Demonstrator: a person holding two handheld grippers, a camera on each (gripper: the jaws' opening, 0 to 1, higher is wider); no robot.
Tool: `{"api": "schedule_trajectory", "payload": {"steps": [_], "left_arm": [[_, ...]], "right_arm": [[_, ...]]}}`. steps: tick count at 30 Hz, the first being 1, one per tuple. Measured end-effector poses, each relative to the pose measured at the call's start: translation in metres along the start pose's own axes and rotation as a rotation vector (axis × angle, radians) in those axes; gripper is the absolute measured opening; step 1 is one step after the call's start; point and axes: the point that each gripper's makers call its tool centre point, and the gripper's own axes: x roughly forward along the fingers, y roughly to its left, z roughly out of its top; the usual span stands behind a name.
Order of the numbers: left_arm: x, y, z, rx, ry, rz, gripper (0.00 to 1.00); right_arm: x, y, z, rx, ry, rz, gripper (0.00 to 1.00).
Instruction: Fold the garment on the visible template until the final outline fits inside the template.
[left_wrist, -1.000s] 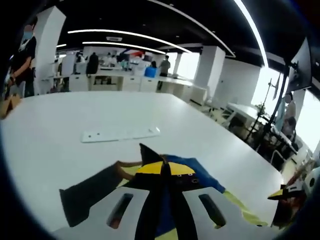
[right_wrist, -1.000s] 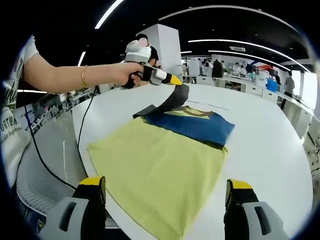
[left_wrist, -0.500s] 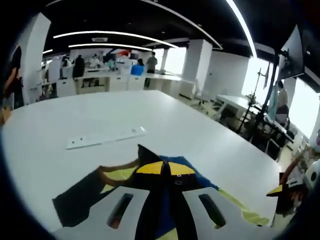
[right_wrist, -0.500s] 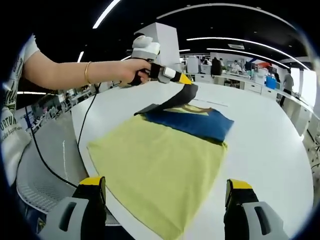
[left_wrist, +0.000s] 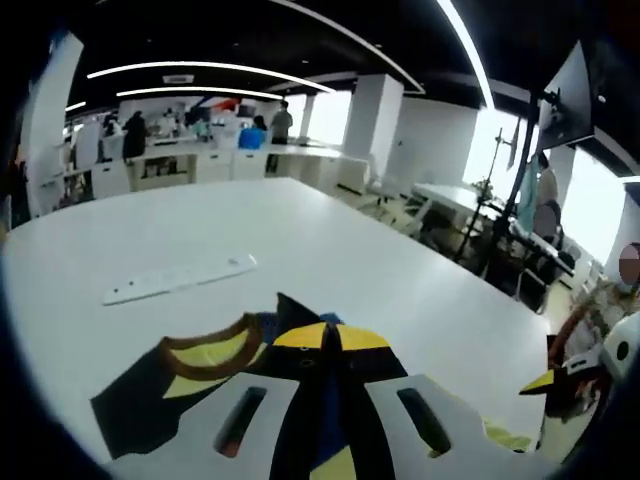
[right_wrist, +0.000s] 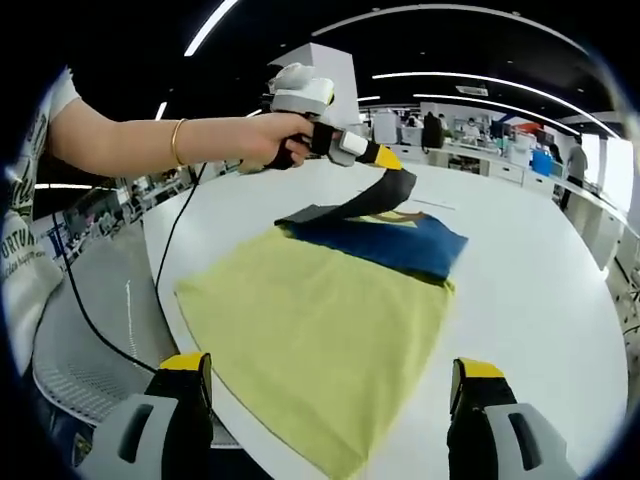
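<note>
Upper centre of the right gripper view: left gripper (right_wrist: 385, 157) clamped on the garment's (right_wrist: 320, 320) dark sleeve (right_wrist: 375, 195), lifted.
Garment lies mid-frame on the white table (right_wrist: 540, 280); right gripper (right_wrist: 330, 395) jaws apart, holding nothing.

The left tongs (left_wrist: 325, 335) pinch a dark sleeve of the garment (left_wrist: 215, 360), yellow tips together. Its brown-edged collar lies beside them on the white desk (left_wrist: 330, 240); a white strip (left_wrist: 178, 279) lies beyond.
</note>
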Motion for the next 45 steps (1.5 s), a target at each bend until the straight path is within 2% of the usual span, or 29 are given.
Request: {"api": "schedule_trajectory", "payload": {"steps": [10, 15, 18, 21, 25, 28, 32, 38, 43, 45], "left_arm": [[0.013, -0.017, -0.002, 0.002, 0.008, -0.023, 0.0], [0.022, -0.032, -0.004, 0.014, 0.014, -0.05, 0.0], [0.028, -0.034, -0.018, 0.134, 0.064, -0.037, 0.0], [0.033, -0.037, -0.028, 0.1, 0.068, -0.048, 0.0], [0.038, -0.039, -0.041, 0.096, 0.088, -0.046, 0.0], [0.043, -0.043, -0.051, 0.055, 0.097, -0.051, 0.0], [0.046, -0.055, -0.063, 0.008, 0.107, -0.086, 0.0], [0.043, -0.067, -0.082, -0.002, 0.135, -0.132, 0.0], [0.036, -0.072, -0.084, 0.004, 0.113, -0.161, 0.19], [0.032, -0.08, -0.083, -0.015, 0.098, -0.21, 0.25]], "right_arm": [[0.0, 0.0, -0.004, 0.012, 0.003, 0.0, 0.98], [0.001, 0.0, -0.004, 0.022, -0.007, 0.001, 0.98], [0.0, -0.001, -0.005, 0.025, -0.008, -0.002, 0.98], [-0.001, -0.003, -0.007, 0.031, -0.009, -0.007, 0.98], [-0.002, -0.004, -0.01, 0.038, -0.004, -0.012, 0.98], [-0.003, -0.005, -0.012, 0.046, -0.005, -0.015, 0.98], [-0.003, -0.006, -0.013, 0.046, -0.004, -0.015, 0.98], [-0.002, -0.008, -0.009, 0.048, -0.016, -0.016, 0.98], [0.0, -0.007, -0.01, 0.045, -0.014, -0.008, 0.98], [0.0, -0.006, -0.008, 0.043, -0.016, -0.003, 0.98]]}}
